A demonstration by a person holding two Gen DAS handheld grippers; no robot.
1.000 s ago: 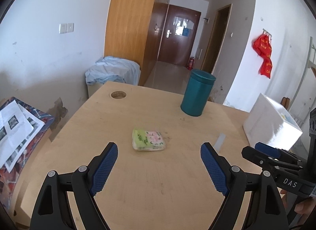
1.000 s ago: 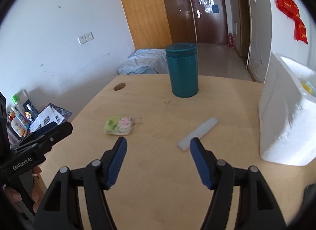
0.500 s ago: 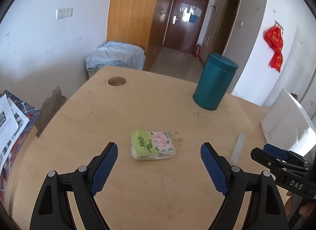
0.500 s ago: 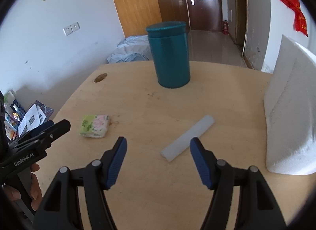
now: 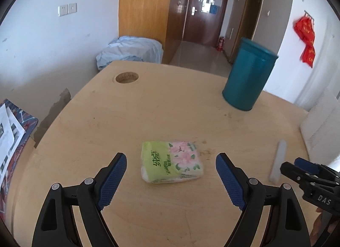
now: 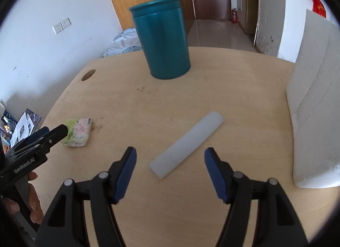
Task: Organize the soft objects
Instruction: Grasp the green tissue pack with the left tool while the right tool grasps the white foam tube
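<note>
A green and pink tissue pack lies flat on the wooden table. My left gripper is open, its blue pads on either side of the pack, just short of it. The pack also shows in the right wrist view, with the left gripper at its near side. A white foam strip lies diagonally on the table. My right gripper is open and empty, its pads flanking the strip's near end. The strip and right gripper show at the right of the left wrist view.
A teal lidded canister stands upright at the back of the table. A white foam box stands at the right edge. A round cable hole is at the far left. Papers lie left of the table.
Both grippers have moved forward and down. The tissue pack now lies between the left pads, and the foam strip's near end between the right pads. Both stay open.
</note>
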